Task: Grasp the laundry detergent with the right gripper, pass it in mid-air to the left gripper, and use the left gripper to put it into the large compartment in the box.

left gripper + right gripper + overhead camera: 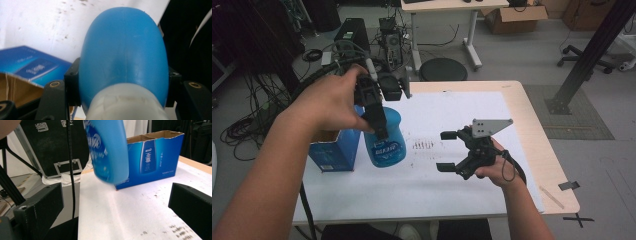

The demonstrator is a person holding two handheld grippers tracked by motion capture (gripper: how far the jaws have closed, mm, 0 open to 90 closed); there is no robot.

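Left tongs [379,125] clamp the smooth, likely slippery blue bottle [387,140] near its neck at frame centre-left, while right tongs [451,150] gape apart.

Grey floor [522,55]; wooden table [539,145] under white sheet [462,130]; second desk [447,6] behind; black round stool [443,69], cardboard box [514,17], office chair base [584,59], tangled cables [242,131], computer tower [351,31].

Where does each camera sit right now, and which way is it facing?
High view: above the near edge, looking forward and down at the table; both forearms show.
Left gripper view: rides the left hand-held gripper, jaws clamping the blue bottle.
Right gripper view: rides the open right hand-held gripper, facing bottle and blue box.
All share the bottle.
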